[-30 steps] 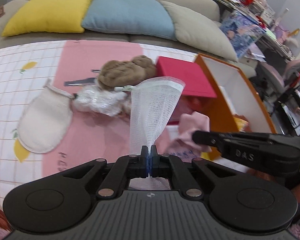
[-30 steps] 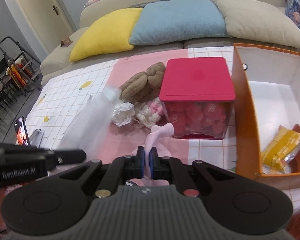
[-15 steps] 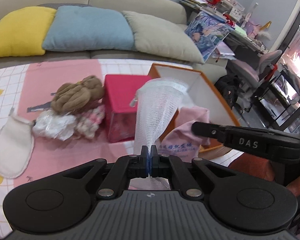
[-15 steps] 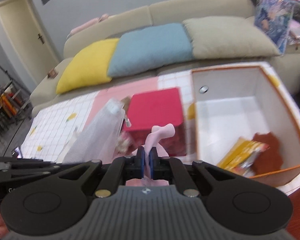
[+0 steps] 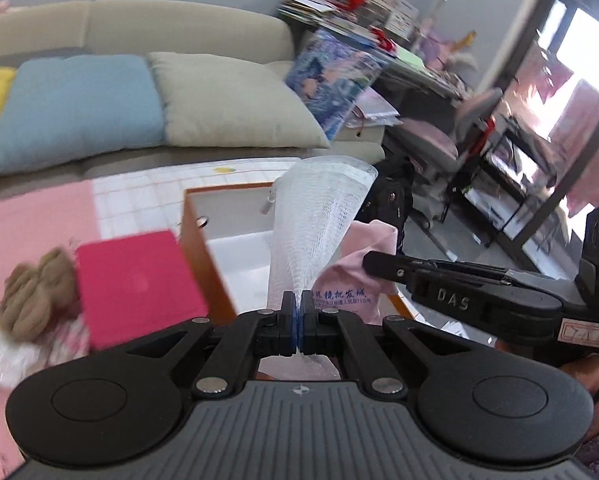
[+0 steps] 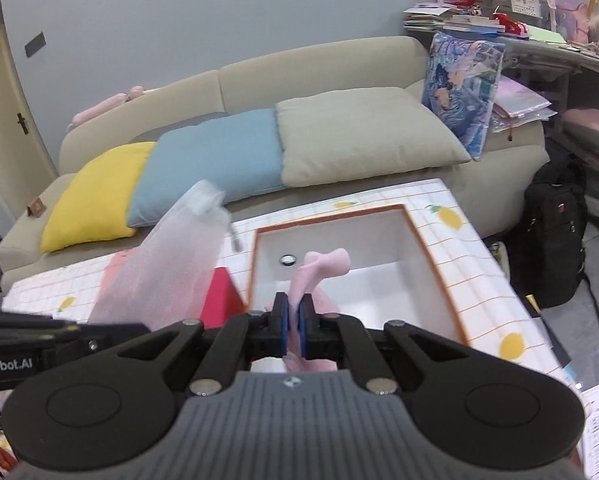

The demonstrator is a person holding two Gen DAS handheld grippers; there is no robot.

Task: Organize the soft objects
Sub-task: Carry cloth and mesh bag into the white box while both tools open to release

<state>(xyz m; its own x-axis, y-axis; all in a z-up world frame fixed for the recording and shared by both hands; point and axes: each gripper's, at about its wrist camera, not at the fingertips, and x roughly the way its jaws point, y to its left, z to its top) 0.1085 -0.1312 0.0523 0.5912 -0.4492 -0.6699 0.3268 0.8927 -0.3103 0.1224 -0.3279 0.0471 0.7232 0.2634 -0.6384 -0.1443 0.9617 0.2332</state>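
My left gripper (image 5: 298,316) is shut on a white mesh bag (image 5: 315,228), which stands up from the jaws over the orange-rimmed white box (image 5: 203,248). My right gripper (image 6: 293,320) is shut on a pink cloth (image 6: 319,270) and holds it above the same box (image 6: 427,256). The pink cloth, with blue printed characters, also shows in the left wrist view (image 5: 355,280), beside the mesh bag. The mesh bag shows blurred in the right wrist view (image 6: 171,264), at the left.
A red-lidded container (image 5: 135,284) stands left of the box. A brown plush (image 5: 31,296) and pale soft items (image 5: 7,352) lie further left on the pink mat. A sofa with cushions (image 6: 339,136) is behind. A black backpack (image 6: 551,240) stands beside the table.
Both grippers have lifted and swung right, from over the pile of soft items to above the orange-rimmed box, each keeping its hold on its item.
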